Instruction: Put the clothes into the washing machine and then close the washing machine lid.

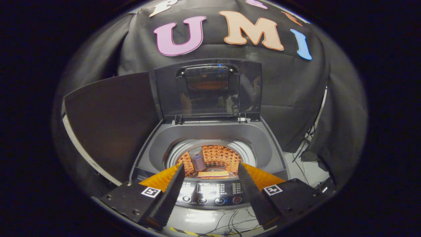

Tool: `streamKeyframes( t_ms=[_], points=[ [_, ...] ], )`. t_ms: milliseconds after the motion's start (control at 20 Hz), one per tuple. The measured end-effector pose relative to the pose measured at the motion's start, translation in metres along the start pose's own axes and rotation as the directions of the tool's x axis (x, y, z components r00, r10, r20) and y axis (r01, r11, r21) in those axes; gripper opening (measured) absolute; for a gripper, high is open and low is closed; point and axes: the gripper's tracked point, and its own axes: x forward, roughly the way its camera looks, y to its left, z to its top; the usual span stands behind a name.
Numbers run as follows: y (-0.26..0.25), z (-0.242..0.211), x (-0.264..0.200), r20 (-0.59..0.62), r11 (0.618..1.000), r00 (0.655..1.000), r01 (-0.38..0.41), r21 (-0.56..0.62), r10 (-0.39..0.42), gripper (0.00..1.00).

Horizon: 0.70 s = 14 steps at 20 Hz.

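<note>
Tongs (210, 184) spread wide, holding nothing, poised above washing machine (210, 138) control panel (210, 194). Lid (210, 89) upright, open. Yellow-orange folded cloth (213, 174) lies at drum (213, 156) bottom, just ahead between tips. Loading looks done; lid closing remains.

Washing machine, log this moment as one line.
lid: open, upright | drum: folded cloth inside | gripper: open, holding nothing, above control panel | lid not yet closed
</note>
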Motion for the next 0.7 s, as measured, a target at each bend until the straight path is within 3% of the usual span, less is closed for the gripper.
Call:
streamKeyframes(
  t_ms=[300, 700],
  points=[
    [-0.012, 0.011, -0.042, 0.042, 0.999, 0.999, -0.024, 0.038, 0.022, 0.97],
    [-0.013, 0.081, -0.076, 0.197, 0.996, 0.980, -0.036, 0.078, 0.020, 0.98]
  ],
)
